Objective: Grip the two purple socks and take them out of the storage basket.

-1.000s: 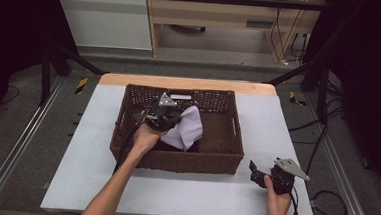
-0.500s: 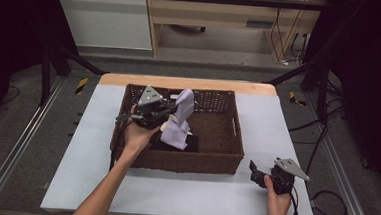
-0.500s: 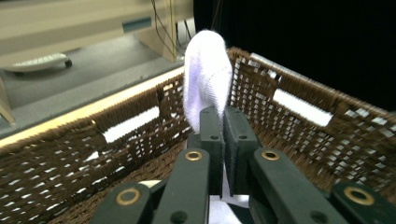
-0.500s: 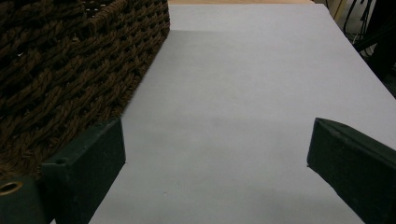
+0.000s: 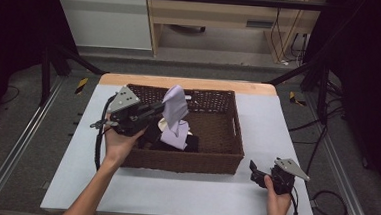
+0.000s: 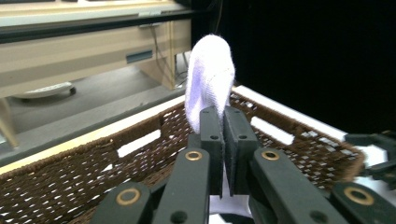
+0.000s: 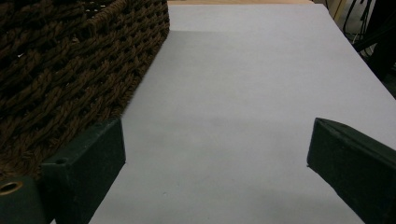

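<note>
Left claw [image 5: 159, 109], jaws pressed together on one pale lilac cloth [image 5: 175, 105], holds it lifted above the left half of the single brown wicker basket [image 5: 229, 140]; the cloth's lower end hangs onto dark items [image 5: 186, 143] inside, too shadowed to identify or count. Right claw [image 5: 255, 172], jaws spread apart and empty, rests on the white surface [image 5: 297, 124] near the basket's near-right corner.

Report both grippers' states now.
Left gripper: shut on the pale cloth, lifted above the basket.
Right gripper: open, holding nothing, over the table.
</note>
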`<act>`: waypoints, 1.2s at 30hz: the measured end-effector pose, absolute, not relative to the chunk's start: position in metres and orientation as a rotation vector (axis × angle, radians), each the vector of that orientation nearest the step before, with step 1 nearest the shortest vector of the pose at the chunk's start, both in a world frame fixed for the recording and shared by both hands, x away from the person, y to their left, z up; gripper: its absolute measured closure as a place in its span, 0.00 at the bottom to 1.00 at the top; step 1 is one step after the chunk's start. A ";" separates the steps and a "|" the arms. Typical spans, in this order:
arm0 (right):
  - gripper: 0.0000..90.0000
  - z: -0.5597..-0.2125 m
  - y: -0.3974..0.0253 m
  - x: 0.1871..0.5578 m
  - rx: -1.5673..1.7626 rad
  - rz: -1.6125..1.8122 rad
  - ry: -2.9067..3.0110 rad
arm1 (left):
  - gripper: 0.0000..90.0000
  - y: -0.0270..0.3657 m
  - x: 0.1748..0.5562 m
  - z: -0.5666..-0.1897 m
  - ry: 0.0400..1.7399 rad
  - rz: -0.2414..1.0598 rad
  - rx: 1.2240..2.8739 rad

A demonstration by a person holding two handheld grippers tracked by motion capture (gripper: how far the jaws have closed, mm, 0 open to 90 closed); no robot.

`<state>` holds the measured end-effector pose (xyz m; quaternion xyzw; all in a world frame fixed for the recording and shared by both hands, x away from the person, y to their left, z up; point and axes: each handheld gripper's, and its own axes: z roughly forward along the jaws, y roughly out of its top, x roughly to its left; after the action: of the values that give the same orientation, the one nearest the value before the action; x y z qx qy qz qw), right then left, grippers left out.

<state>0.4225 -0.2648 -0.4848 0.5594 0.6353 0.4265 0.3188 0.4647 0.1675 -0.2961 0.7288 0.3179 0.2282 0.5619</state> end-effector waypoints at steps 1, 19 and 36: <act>0.05 -0.485 -0.265 0.423 1.471 1.122 1.671 | 0.96 0.170 0.459 -0.293 0.742 0.540 1.710; 0.05 -0.485 -0.264 0.422 1.470 1.115 1.666 | 0.96 0.204 0.384 -0.283 0.614 0.552 1.705; 0.05 -0.485 -0.264 0.422 1.465 1.112 1.659 | 0.95 0.213 0.349 -0.337 0.622 0.450 1.831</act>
<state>0.4215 -0.2639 -0.4849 0.5592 0.6332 0.4244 0.3260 0.3489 0.2131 -0.3373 0.7725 0.2622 0.1898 0.5463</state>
